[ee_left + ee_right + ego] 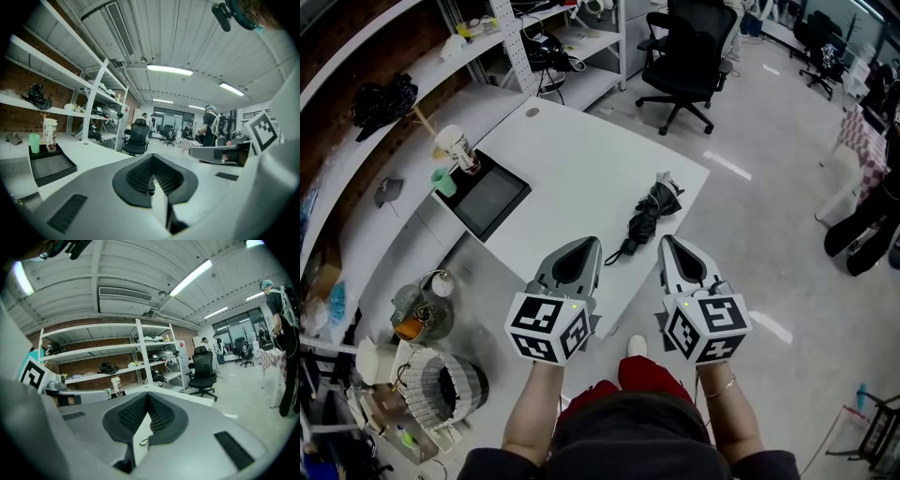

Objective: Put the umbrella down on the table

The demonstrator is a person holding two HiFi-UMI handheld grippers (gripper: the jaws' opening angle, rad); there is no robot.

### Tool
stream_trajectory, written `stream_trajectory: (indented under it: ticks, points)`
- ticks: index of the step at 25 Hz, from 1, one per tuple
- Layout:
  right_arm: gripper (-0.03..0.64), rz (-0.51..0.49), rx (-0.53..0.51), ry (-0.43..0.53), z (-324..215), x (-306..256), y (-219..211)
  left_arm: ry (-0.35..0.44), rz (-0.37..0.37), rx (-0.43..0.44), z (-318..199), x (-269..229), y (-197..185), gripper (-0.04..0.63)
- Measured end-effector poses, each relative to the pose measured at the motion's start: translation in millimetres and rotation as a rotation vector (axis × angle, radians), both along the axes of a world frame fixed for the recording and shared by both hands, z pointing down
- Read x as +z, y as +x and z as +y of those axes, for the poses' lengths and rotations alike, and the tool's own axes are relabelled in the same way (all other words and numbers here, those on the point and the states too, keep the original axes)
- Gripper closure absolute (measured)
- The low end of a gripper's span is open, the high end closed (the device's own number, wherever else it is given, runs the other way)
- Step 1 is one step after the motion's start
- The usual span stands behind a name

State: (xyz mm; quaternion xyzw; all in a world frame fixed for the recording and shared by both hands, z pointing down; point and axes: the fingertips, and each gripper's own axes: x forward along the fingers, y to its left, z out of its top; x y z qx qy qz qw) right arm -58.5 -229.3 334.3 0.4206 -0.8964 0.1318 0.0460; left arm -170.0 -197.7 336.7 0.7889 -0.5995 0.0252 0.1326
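**Ahead of both hand-held grippers, the umbrella already lies on the tabletop**

Beyond your two sets of jaw tips, the folded black umbrella (pixel 650 214) lies flat on the white tabletop (pixel 572 169). It sits a little nearer the line of your right hand-held gripper (pixel 670 246) than that of your left hand-held gripper (pixel 586 246), and neither touches it. Its strap end points back toward you, and its canopy end lies farther off, near the far corner.

Both hand-held grippers are held close to your body, side by side. The jaws of each are drawn together with nothing between them, as each gripper's own view confirms.

Judging by this, the set-down step looks finished: the umbrella rests on its own and nothing grips it. The next move calls for little. Keep both grippers clear of the umbrella so you do not nudge it toward the near edge.

No brand name or label can be read. The cube on each gripper carries only black-and-white square markers. Well off to the left of your left gripper, the paper cup (pixel 457 148) on the black tray (pixel 487 195) has print too small to make out.
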Motion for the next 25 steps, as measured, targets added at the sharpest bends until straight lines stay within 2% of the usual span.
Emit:
stream_trajectory:
  ticks: [25]
  points:
    - [0.598, -0.041, -0.018, 0.065, 85, -24, -18, 0.089, 0.012, -0.044, 92, -29, -25, 0.583]
